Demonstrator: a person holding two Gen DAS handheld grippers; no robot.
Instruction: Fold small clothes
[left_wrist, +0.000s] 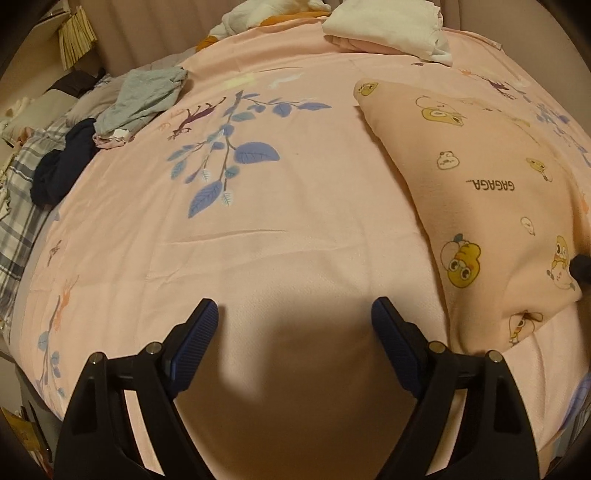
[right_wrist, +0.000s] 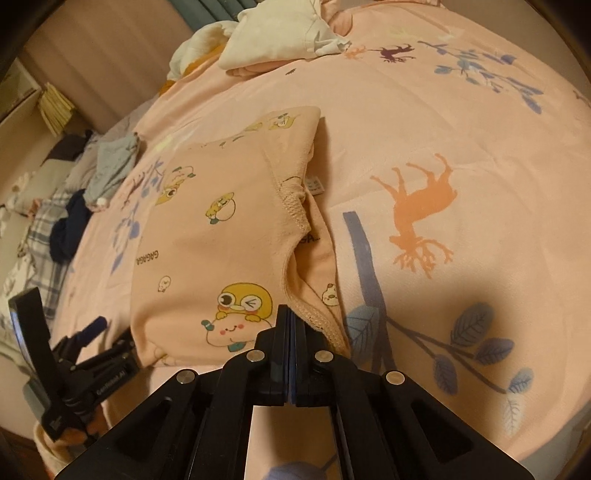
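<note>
Right wrist: right tongs (right_wrist: 287, 314) together at garment (right_wrist: 221, 236) hem; left tongs (left_wrist: 294, 308) apart over bare bedspread (left_wrist: 295, 206).

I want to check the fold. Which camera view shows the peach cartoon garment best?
The right wrist view: the peach cartoon garment lies there nearly whole, with its stitched hem and label visible. The left wrist view shows the garment only at the right side, partly cut off.

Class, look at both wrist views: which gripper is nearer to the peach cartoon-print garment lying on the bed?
Right. The right gripper is shut at the garment's near edge by the armhole seam. The left gripper is open over bare bedsheet, with the garment off to its right.
</note>
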